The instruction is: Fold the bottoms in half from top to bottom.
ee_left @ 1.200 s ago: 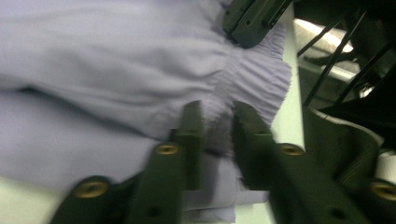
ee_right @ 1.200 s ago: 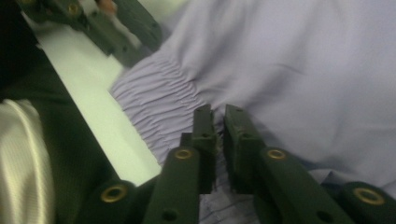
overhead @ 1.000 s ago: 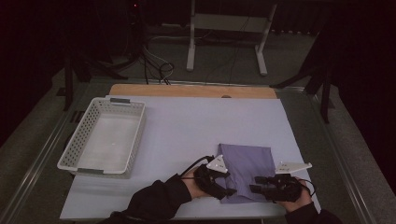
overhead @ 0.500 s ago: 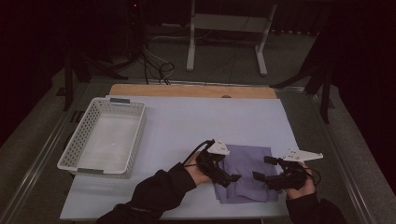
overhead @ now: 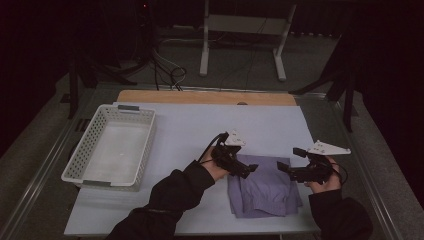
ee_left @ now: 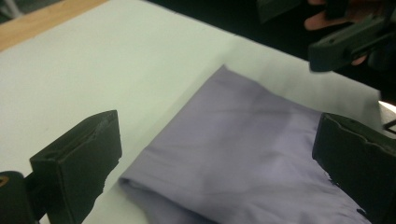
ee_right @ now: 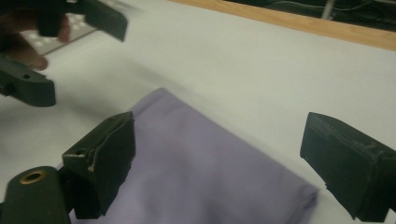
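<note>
- Your left gripper [overhead: 248,170] hangs just above the left edge of the folded lilac cloth [overhead: 264,189], held in your left hand [overhead: 216,165]. Its jaws stand wide apart and have just been opening; nothing is between them.
- In the left gripper view, the same gripper [ee_left: 215,158] looks down past its two black jaws onto the cloth [ee_left: 243,158], which lies flat below the jaws and is not pinched by them.
- Your right gripper [overhead: 286,170] hovers at the cloth's upper right corner, its jaws pointing left toward the other gripper. These jaws are also spread wide — they have just been opening — and they hold nothing.
- In the right gripper view, the gripper [ee_right: 219,158] frames the cloth [ee_right: 196,177] between and beneath its jaws — a rounded fold runs along the cloth's far edge.
- The cloth rests on the white table sheet [overhead: 200,130], near the front edge and right of centre, folded into a rough rectangle with some wrinkles.
- A white perforated basket [overhead: 82,165] stands at the sheet's left side, well apart from the cloth.
</note>
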The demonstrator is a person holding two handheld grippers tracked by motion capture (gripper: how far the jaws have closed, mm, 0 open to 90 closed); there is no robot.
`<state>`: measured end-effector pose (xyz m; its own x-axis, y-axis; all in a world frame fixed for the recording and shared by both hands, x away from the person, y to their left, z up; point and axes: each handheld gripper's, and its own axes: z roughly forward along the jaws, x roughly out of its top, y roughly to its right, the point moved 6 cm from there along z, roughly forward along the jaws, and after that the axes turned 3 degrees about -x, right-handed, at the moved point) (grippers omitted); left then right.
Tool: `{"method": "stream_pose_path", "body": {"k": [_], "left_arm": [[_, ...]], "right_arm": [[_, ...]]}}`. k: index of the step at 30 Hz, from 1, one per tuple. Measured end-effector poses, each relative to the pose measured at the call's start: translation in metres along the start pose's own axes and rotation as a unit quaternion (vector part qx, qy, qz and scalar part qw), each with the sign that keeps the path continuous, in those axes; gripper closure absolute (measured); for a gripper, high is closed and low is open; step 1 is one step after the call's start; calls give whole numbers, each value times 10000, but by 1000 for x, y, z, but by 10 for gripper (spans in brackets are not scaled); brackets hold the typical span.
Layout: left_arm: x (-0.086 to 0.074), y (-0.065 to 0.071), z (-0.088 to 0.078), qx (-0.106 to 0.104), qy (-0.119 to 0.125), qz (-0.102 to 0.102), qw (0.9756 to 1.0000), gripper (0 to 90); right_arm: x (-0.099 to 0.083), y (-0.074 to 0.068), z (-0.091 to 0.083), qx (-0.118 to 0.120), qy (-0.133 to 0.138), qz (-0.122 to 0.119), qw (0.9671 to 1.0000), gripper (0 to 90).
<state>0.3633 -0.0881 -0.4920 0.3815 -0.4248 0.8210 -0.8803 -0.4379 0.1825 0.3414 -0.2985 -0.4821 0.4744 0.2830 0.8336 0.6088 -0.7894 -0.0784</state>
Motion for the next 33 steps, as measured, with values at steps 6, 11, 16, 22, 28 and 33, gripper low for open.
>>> {"method": "stream_pose_path", "body": {"k": [6,11,16,22,28,33], "left_arm": [[-10,-21,12,209,-35,-289,9994,17],[-20,-33,23,309,-134,-452,9984,18],[-32,-40,37,319,-303,-664,9968,31],[-45,-40,51,405,-625,-683,9949,72],[-55,-36,56,556,-924,-456,9931,157],[-57,-33,59,581,-1003,-202,9931,253]], "right_arm": [[-3,20,15,-142,-124,68,9998,98],[-16,28,29,-238,-521,71,9983,92],[-31,33,41,-261,-749,83,9968,93],[-45,40,49,-311,-931,214,9949,93],[-54,46,57,-550,-1124,108,9921,94],[-60,47,62,-704,-1243,-50,9897,106]]}}
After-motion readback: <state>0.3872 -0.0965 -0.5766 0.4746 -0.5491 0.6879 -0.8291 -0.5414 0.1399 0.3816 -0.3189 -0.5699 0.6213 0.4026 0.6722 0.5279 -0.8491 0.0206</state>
